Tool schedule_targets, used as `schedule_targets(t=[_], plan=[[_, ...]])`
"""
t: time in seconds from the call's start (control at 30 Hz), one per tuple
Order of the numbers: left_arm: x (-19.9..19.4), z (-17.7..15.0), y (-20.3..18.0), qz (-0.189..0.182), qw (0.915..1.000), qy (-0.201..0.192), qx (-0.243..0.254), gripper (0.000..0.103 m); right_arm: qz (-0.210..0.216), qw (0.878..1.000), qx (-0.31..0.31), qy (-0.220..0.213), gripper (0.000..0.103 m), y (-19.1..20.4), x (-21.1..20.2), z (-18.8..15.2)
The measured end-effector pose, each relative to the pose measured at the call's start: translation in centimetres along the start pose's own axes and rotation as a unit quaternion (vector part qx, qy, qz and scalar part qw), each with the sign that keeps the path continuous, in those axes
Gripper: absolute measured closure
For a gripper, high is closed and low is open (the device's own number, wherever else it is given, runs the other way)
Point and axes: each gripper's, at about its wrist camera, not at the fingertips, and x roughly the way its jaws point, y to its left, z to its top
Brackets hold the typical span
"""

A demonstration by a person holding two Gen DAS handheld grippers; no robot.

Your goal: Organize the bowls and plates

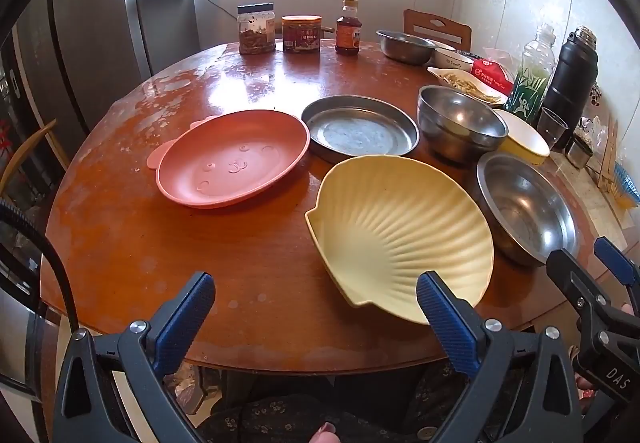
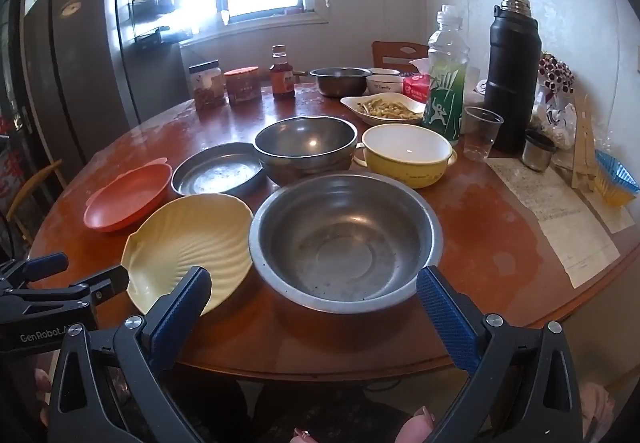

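The left gripper [image 1: 316,307] hangs over the near edge of the round wooden table [image 1: 240,263] with its jaws spread wide and nothing between them; its right finger sits just in front of the near rim of one yellow shell-shaped plate [image 1: 400,235], though whether it touches the rim cannot be told. Ahead of it and to its left lies one pink plate [image 1: 232,159]; straight ahead, beyond the shell plate, lies one flat steel plate [image 1: 360,131], close beside the pink one.

The right gripper [image 2: 314,293] is likewise released, jaws wide, holding nothing; directly ahead between its fingers stands one large steel bowl [image 2: 344,235], its rim beside the shell plate. Beyond that stands a second, deeper steel bowl [image 2: 306,147], and to the right of it one yellow two-handled bowl [image 2: 408,155]; a third steel bowl [image 2: 340,81] and one white bowl [image 2: 384,83] sit at the far side, so three steel bowls in all.

Far ahead stand two jars [image 2: 224,85] and one brown sauce bottle [image 2: 282,75]; to the right are one dish of food [image 2: 386,108], one clear plastic bottle [image 2: 446,83], one black flask [image 2: 512,75] and one plastic cup [image 2: 482,133].
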Motion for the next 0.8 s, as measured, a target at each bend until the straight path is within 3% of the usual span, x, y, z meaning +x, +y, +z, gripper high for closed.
schedule_targets(t=[0.8], plan=[[-0.26, 0.11, -0.16, 0.0, 1.0, 0.002, 0.006, 0.001, 0.012, 1.0, -0.001, 0.008, 0.0, 0.16, -0.02, -0.35]])
